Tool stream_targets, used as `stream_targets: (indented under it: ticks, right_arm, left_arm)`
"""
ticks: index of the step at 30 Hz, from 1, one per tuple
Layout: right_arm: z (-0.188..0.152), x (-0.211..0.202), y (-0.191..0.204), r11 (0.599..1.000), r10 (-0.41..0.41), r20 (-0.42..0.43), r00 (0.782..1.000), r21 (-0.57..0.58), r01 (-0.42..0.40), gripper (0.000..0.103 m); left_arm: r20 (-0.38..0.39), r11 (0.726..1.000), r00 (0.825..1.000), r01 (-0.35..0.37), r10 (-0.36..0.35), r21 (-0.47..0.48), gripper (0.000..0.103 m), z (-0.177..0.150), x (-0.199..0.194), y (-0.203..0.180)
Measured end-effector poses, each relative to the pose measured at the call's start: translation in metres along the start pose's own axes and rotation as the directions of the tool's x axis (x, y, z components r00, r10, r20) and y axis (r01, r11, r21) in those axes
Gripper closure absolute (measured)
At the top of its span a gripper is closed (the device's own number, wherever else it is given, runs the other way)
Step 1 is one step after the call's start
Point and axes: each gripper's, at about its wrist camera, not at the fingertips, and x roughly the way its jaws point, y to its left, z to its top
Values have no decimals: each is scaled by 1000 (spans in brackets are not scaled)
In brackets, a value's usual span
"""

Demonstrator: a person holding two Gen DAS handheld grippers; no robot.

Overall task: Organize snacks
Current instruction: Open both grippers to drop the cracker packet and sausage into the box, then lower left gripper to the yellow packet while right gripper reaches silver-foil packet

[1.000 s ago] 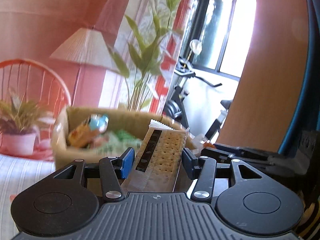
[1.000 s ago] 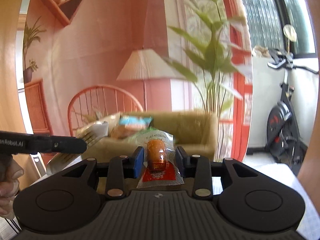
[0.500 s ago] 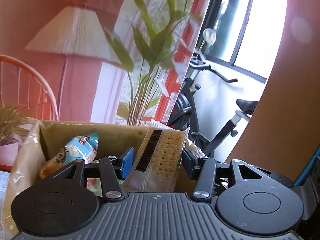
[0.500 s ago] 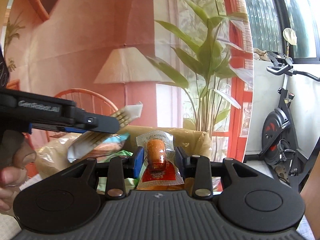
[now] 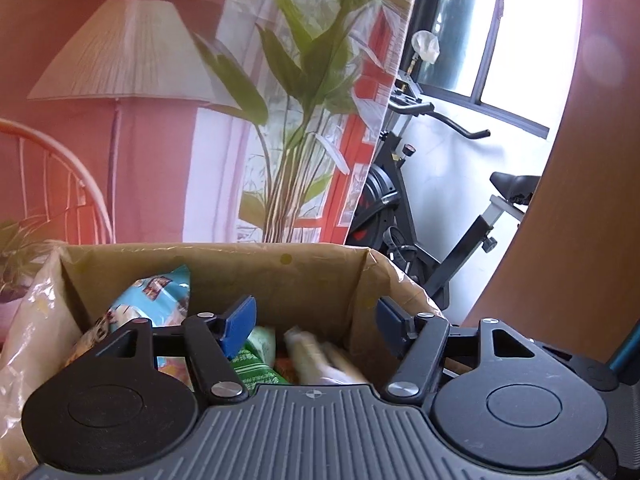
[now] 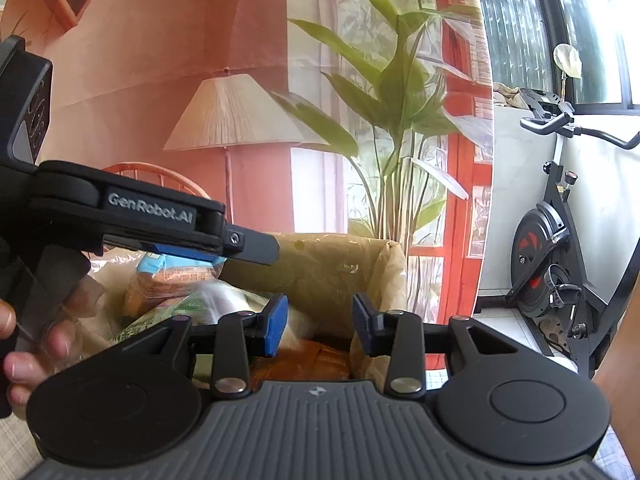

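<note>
A tan basket (image 5: 304,276) lined with clear plastic holds several snack packs. My left gripper (image 5: 312,320) is open and empty over the basket; a blurred cracker pack (image 5: 324,360) lies below its jaws, beside a green pack (image 5: 256,356) and a light blue bag (image 5: 156,300). My right gripper (image 6: 316,322) is open and empty over the same basket (image 6: 340,264); an orange pack (image 6: 316,360) lies beneath it. The left gripper also shows in the right wrist view (image 6: 224,248), reaching in from the left over the light blue bag (image 6: 176,268).
An exercise bike (image 6: 560,240) stands at the right by the window. A tall plant (image 5: 304,140), a floor lamp (image 5: 120,52) and an orange chair (image 5: 52,184) stand behind the basket. A small potted plant (image 5: 16,256) is at the far left.
Both grippers opened and let go of their snacks: the cracker pack dropped from the left, the orange pack from the right, both into the basket. Both grippers moved closer over the basket.
</note>
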Motion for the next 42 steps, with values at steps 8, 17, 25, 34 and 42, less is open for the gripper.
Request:
stream_targets:
  ticks: [8, 17, 25, 34, 42]
  right_arm:
    - [-5, -24, 7, 998, 20, 8, 1000, 60, -21, 63]
    - [-16, -63, 28, 994, 49, 22, 999, 92, -51, 62]
    - [-37, -88, 51, 993, 89, 6, 996, 78, -89, 62]
    - [-92, -88, 64, 991, 116, -148, 982, 84, -105, 62]
    - [-140, -85, 76, 989, 144, -292, 945, 76, -128, 62]
  left_arm:
    - [26, 1000, 1000, 9, -9, -20, 34, -2, -45, 4]
    - [57, 999, 998, 7, -5, -33, 34, -26, -112, 14]
    - [26, 998, 999, -40, 42, -48, 34, -67, -151, 36]
    - [-94, 987, 990, -116, 106, -107, 34, -138, -148, 49]
    - [-195, 970, 969, -184, 153, -156, 34, -186, -141, 61]
